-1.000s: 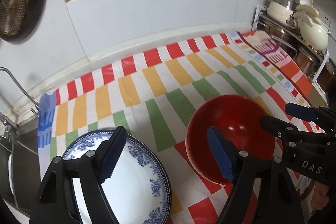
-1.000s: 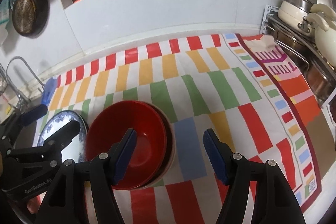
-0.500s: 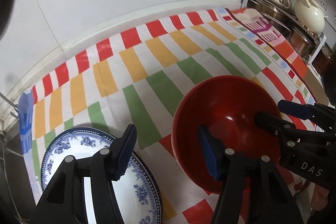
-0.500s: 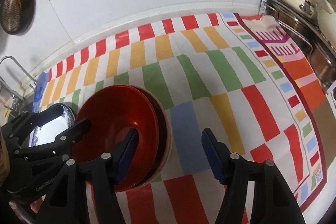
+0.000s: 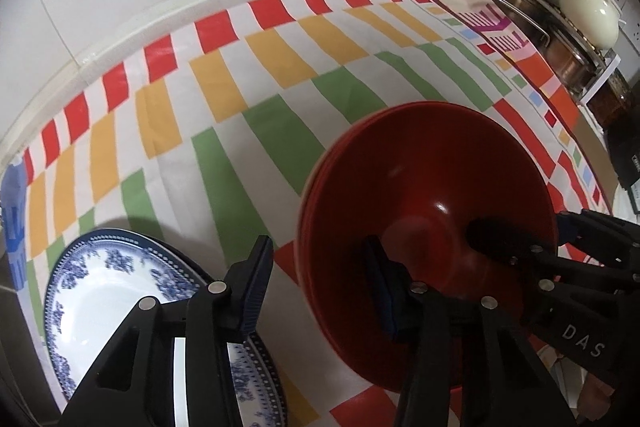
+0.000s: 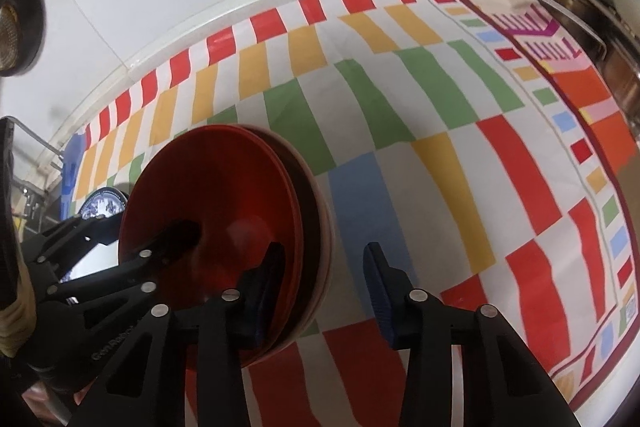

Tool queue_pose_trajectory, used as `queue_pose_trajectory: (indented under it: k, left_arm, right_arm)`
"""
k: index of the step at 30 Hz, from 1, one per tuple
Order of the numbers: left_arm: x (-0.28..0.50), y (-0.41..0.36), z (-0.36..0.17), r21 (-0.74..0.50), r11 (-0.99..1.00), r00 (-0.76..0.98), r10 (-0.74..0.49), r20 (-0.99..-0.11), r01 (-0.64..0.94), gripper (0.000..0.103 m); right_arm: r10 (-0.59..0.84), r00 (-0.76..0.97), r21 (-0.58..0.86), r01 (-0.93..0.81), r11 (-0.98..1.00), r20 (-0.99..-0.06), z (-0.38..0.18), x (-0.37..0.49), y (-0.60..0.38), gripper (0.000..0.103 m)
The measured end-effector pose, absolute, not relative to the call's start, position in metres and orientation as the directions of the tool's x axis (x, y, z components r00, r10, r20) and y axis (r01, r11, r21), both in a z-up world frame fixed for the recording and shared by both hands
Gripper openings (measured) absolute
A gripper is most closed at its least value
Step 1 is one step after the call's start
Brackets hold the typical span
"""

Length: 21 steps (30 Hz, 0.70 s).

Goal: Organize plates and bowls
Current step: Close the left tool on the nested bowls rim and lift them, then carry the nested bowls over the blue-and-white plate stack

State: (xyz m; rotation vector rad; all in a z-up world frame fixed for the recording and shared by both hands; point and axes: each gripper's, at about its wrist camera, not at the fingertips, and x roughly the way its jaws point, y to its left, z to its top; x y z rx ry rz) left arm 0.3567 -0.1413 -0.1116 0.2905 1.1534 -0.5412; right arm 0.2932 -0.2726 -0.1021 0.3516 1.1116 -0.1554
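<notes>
A stack of red bowls [image 5: 424, 187] [image 6: 224, 195] sits on the striped cloth. A blue-and-white plate [image 5: 116, 291] lies left of it, also in the right wrist view [image 6: 102, 205]. My left gripper [image 5: 316, 279] is open, straddling the stack's left rim, one finger inside the bowl, one outside above the plate. My right gripper [image 6: 324, 275] is open, straddling the stack's right rim. Each gripper shows in the other's view, reaching into the bowl.
The colourful striped cloth [image 5: 256, 83] [image 6: 440, 115] covers the counter up to a white wall. A rack with pots and a cream kettle [image 5: 588, 11] stands at the right. A sink edge and faucet [image 6: 24, 163] are at far left.
Both grippers moved down and closer to the red bowls. Each now has a finger inside the bowl, straddling the rim. The bowls and plate stayed put.
</notes>
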Motion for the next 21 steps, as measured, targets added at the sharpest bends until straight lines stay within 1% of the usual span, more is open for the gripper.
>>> queue_pose_trajectory:
  k: [3, 6, 9, 12, 21]
  left_arm:
    - [0.3582, -0.1430, -0.1132, -0.073, 0.834, 0.282, -0.266, -0.922, 0.546, 0.044]
    - [0.3600, -0.1453, -0.1135, -0.096, 0.833, 0.264, -0.279, -0.923, 0.545, 0.037]
    - [0.3621, -0.1459, -0.1141, -0.101, 0.839, 0.260, -0.277, -0.925, 0.534, 0.037]
    - [0.3634, -0.1456, -0.1135, -0.105, 0.850, 0.257, -0.271, -0.928, 0.516, 0.035]
    - [0.3610, -0.1457, -0.1116, -0.110, 0.873, 0.251, -0.255, -0.934, 0.476, 0.035]
  right_arm:
    - [0.066, 0.430, 0.211, 0.299, 0.931, -0.900, -0.1055, 0.2943, -0.2723, 0.037]
    - [0.084, 0.424, 0.228, 0.300, 0.926, -0.902, -0.1085, 0.2957, -0.2728, 0.035]
    - [0.122, 0.411, 0.261, 0.302, 0.917, -0.903, -0.1128, 0.2973, -0.2725, 0.029]
    - [0.122, 0.408, 0.262, 0.309, 0.914, -0.905, -0.1130, 0.2969, -0.2724, 0.029]
    - [0.124, 0.387, 0.275, 0.364, 0.890, -0.914, -0.1132, 0.2988, -0.2751, 0.029]
